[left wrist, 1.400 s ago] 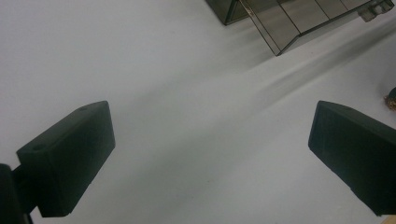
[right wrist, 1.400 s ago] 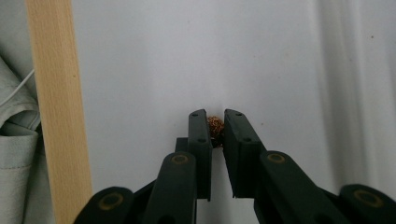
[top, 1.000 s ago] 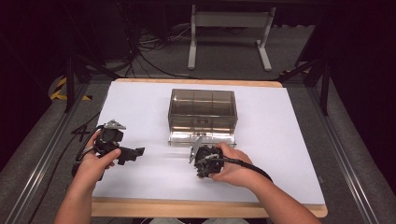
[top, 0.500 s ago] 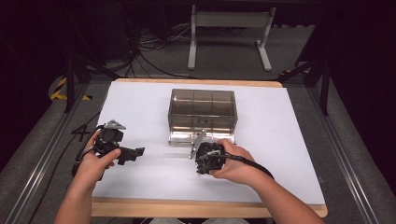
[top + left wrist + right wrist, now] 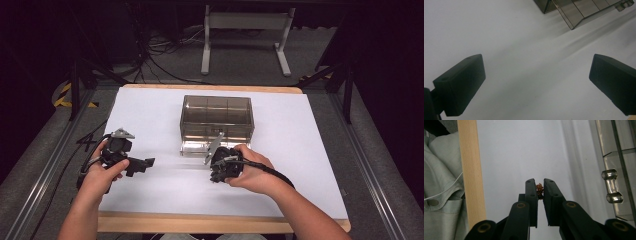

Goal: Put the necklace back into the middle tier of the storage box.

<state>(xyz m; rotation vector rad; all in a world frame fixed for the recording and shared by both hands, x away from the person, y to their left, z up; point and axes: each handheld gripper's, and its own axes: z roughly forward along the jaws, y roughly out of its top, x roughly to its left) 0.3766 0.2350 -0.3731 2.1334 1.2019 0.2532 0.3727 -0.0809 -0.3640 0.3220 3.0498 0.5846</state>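
Note:
A smoky clear compartment box (image 5: 216, 117) stands at the table's middle, and its corner (image 5: 579, 10) appears at the top of the left gripper view. My right gripper (image 5: 216, 175) is just in front of the box, held low over the white tabletop. Its jaws (image 5: 539, 182) are shut on a small reddish-brown bead-like piece (image 5: 539, 190). My left gripper (image 5: 142, 165) is held at the left of the table and points toward the right one. It (image 5: 536, 82) is open wide with nothing between its pads.
The box's clear edge with a round hinge knob (image 5: 611, 186) lies close to the right of my right jaws. The wooden front edge of the table (image 5: 471, 175) and the person's pale clothing (image 5: 441, 182) are to their left. A cable trails off the table's left side (image 5: 92, 140).
The right hand has drifted slightly to the right in front of the box, keeping its grip. The left hand has not moved.

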